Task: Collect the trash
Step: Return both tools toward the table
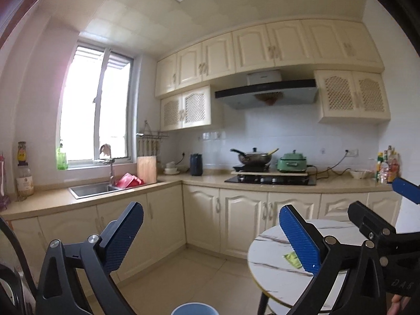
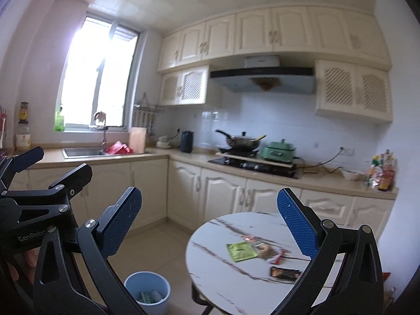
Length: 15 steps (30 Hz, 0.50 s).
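Observation:
A round marble table (image 2: 223, 281) carries the trash: a green wrapper (image 2: 241, 251), a red and white wrapper (image 2: 265, 248) beside it and a dark wrapper (image 2: 284, 273) nearer the front. On the floor left of the table stands a blue bin (image 2: 147, 288) with some trash inside. My right gripper (image 2: 210, 224) is open and empty, held level above the table's near side. My left gripper (image 1: 212, 236) is also open and empty, left of the table (image 1: 273, 278). From the left wrist view only the green wrapper (image 1: 292, 259) and the bin's rim (image 1: 194, 308) show.
Cream cabinets and an L-shaped counter (image 1: 168, 183) line the far walls. On it are a sink (image 1: 92, 190), a stove with a wok (image 1: 253, 157) and a green cooker (image 1: 292, 161). Tiled floor (image 1: 183, 275) lies between counter and table. A finger of the other gripper (image 1: 367, 218) crosses the right edge.

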Each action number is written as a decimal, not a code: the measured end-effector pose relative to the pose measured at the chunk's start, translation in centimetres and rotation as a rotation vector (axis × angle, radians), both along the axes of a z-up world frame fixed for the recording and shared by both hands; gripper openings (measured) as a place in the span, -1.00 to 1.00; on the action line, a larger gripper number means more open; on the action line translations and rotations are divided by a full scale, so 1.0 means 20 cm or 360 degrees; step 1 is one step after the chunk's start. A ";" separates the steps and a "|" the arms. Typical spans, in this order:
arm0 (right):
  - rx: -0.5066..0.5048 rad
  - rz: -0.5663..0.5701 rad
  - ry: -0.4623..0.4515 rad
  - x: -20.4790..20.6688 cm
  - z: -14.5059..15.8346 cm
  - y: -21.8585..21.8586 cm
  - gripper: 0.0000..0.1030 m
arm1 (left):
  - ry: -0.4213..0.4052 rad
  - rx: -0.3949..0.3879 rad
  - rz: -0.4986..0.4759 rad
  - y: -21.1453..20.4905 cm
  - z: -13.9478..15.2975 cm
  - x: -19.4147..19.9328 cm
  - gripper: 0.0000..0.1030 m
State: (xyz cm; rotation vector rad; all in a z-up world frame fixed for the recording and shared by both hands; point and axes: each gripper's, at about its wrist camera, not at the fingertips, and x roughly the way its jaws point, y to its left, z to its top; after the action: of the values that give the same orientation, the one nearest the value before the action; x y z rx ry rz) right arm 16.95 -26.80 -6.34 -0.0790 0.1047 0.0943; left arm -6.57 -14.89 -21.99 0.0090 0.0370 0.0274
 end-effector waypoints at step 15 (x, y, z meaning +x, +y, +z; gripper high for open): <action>0.0103 -0.0238 -0.0001 -0.05 -0.02 -0.42 1.00 | 0.0015 0.0090 -0.0208 -0.20 0.04 0.25 0.99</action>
State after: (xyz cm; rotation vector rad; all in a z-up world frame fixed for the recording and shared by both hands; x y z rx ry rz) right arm 15.92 -35.19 -6.72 -0.0065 0.1068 -0.0518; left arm -1.53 -18.85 -21.10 0.0682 0.0452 -0.1021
